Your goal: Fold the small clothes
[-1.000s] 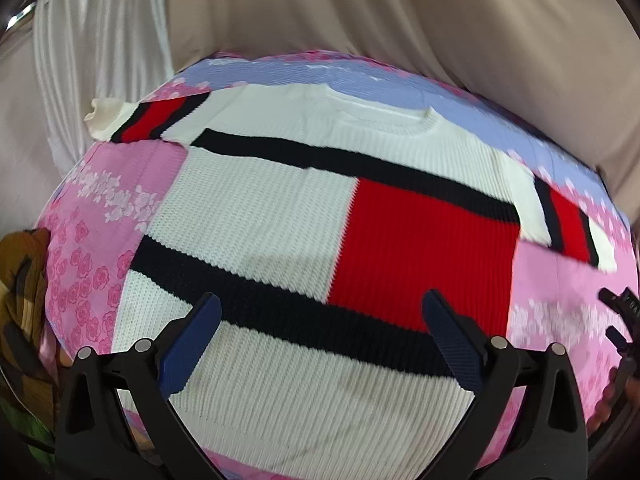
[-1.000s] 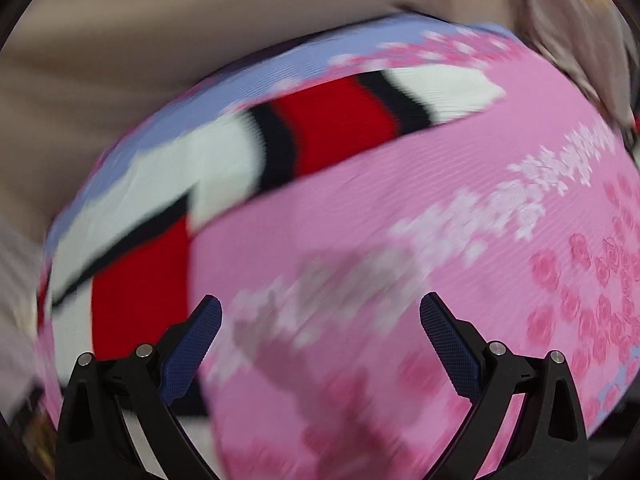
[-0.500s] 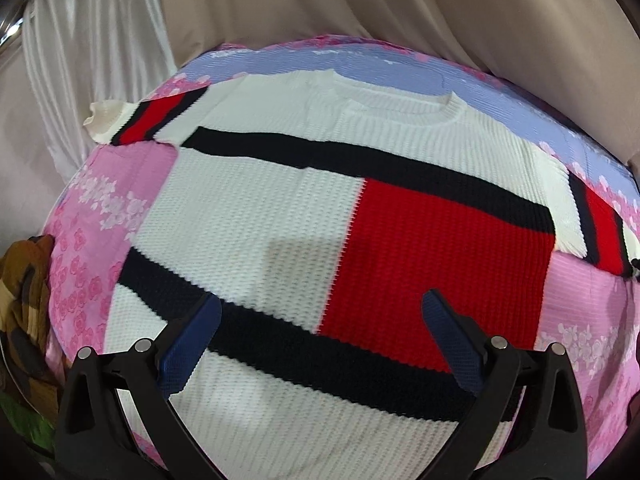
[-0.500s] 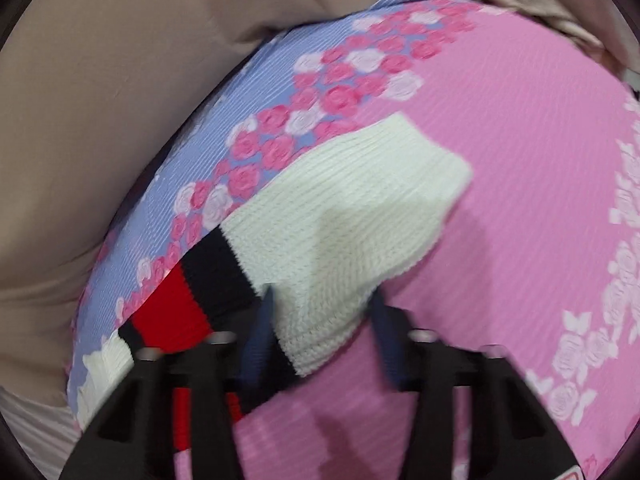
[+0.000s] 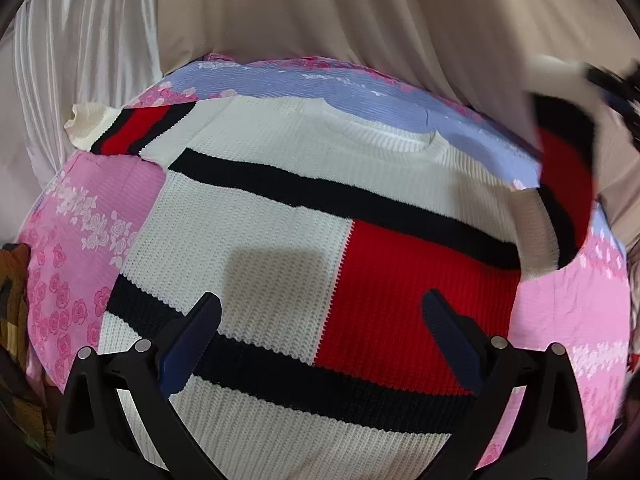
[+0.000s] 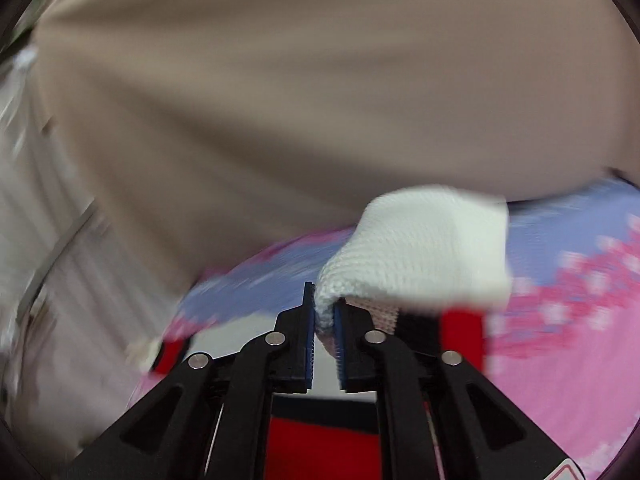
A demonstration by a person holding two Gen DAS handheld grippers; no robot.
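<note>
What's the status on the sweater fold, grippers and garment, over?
Right gripper shut on sleeve cuff, sleeve lifted. Left gripper open, over the sweater lying flat on the floral cover. Nothing in the way.

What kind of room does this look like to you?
Probably a bedroom: the sweater lies on a floral bedspread in pink and lilac, apparently over a bed, with beige and white curtains hanging close behind it.

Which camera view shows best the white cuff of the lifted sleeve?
The right wrist view: the white cuff is close and fairly sharp, pinched between the right gripper's fingers. The left wrist view shows that sleeve only at its right edge, raised and blurred.
</note>
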